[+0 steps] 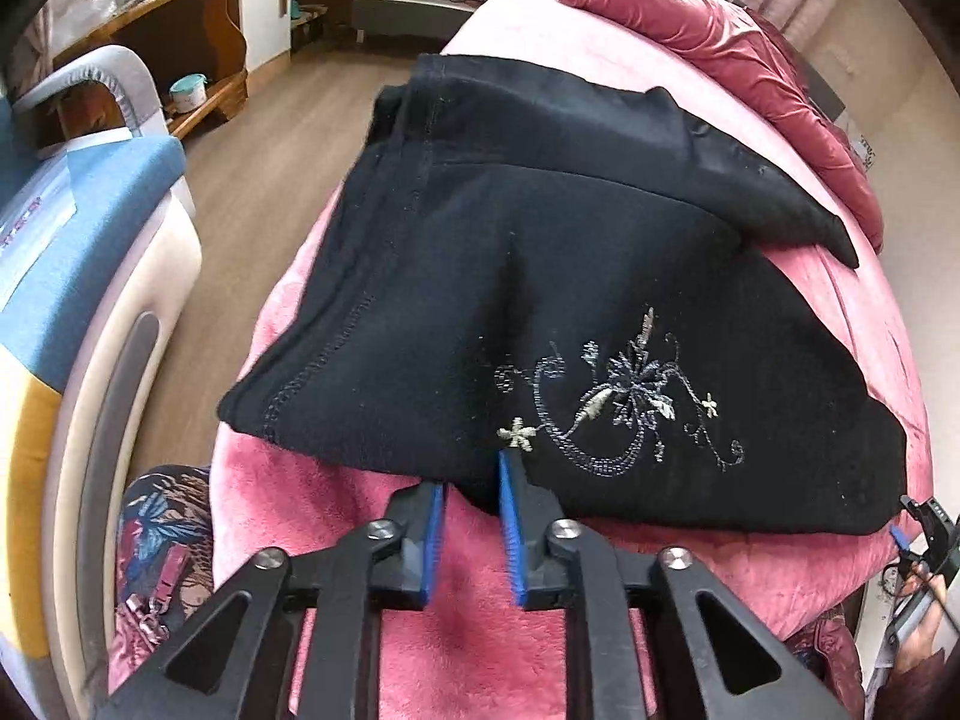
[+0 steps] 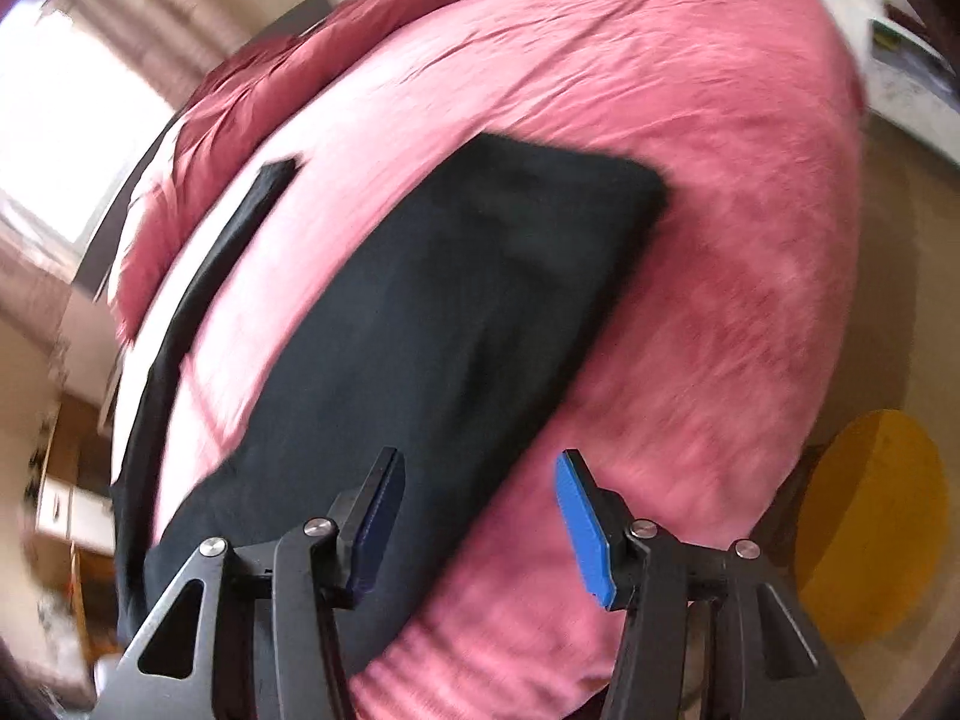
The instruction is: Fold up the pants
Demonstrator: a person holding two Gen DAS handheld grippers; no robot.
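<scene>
Black pants [image 1: 540, 252] with pale flower embroidery lie folded on a pink blanket [image 1: 372, 540] on the bed. An upper flap of the pants sticks out to the right. My left gripper [image 1: 474, 474] is open at the near hem; a fold of the hem sags between its blue pads [image 1: 513, 528], which do not press it. My right gripper [image 2: 480, 462] stands open over the pants [image 2: 432, 312] and their near edge, with nothing clamped. That view is blurred. In the left wrist view the right gripper [image 1: 918, 525] shows at the pants' far right corner.
A red duvet [image 1: 720, 42] is bunched at the bed's far side. Left of the bed stand a blue-topped seat [image 1: 90, 210] and a wooden shelf [image 1: 198, 18]. A flowered bag [image 1: 162, 540] lies low beside the bed. A round yellow stool [image 2: 870, 528] stands on the floor.
</scene>
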